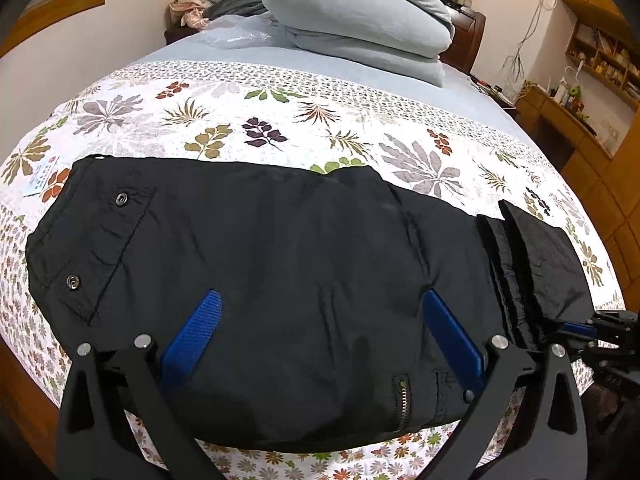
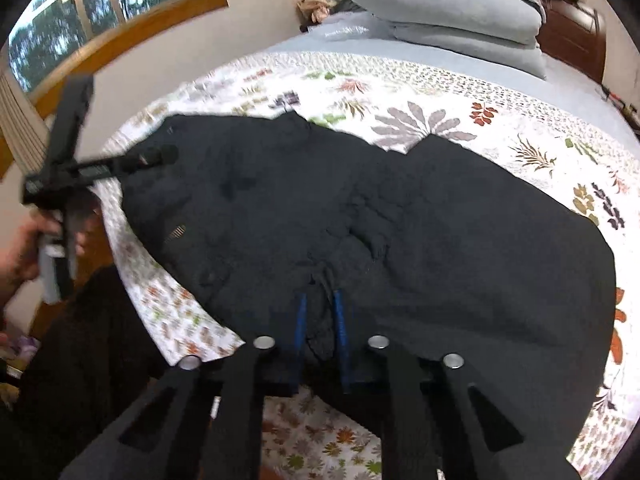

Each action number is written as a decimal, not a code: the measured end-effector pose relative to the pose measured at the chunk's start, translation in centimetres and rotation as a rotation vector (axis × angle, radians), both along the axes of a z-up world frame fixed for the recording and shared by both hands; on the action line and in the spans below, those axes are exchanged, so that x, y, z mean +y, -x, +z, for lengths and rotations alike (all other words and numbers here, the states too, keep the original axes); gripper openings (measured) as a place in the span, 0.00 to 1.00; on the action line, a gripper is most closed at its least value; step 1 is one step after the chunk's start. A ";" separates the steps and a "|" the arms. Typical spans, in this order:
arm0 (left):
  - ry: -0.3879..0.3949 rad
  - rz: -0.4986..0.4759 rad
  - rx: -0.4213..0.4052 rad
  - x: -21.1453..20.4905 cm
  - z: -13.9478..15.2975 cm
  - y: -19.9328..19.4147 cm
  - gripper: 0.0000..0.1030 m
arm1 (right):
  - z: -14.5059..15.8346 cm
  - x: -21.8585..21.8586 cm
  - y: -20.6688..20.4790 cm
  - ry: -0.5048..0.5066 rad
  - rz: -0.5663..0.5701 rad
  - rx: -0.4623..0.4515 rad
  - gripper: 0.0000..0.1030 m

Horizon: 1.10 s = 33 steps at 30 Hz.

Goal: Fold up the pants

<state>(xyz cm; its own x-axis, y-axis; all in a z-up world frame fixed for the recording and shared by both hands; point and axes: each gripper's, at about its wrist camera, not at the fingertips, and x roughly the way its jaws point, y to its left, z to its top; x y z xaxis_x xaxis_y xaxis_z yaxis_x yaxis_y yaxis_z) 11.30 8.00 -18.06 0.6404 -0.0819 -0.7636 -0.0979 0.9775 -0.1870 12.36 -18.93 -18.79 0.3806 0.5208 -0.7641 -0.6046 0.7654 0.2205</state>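
Observation:
Black pants (image 1: 280, 264) lie flat across the floral bedspread (image 1: 240, 108), snap-button waist to the left and layered leg ends (image 1: 532, 260) to the right. My left gripper (image 1: 320, 304) hovers over the near middle of the pants, blue fingers (image 1: 200, 328) spread wide with nothing pinched between them. In the right wrist view the pants (image 2: 440, 240) fill the centre. My right gripper (image 2: 320, 308) is shut on a bunched fold of their near edge, fabric puckering up between the narrow blue fingers (image 2: 340, 320). A hand (image 2: 20, 248) holds the left gripper (image 2: 100, 164) at the far left.
Folded grey-blue bedding (image 1: 360, 20) is stacked at the head of the bed by a dark wooden headboard (image 1: 464, 40). Clothes (image 1: 200, 0) are heaped in the far corner. Wooden shelves and a desk (image 1: 580, 100) stand to the right, a window (image 2: 100, 4) to the left. The bed's near edge (image 2: 192, 332) lies just below the pants.

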 end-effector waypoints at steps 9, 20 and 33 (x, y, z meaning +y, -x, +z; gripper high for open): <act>0.005 0.005 0.007 0.1 -0.3 0.1 0.98 | -0.5 2.7 1.2 0.037 0.127 0.014 0.10; 0.016 0.046 0.030 2.0 -0.5 0.4 0.98 | 0.1 0.8 1.3 -0.046 0.089 0.070 0.37; 0.062 0.405 0.021 14.7 0.5 6.4 0.98 | 3.3 -5.6 0.1 -0.127 -0.116 0.016 0.40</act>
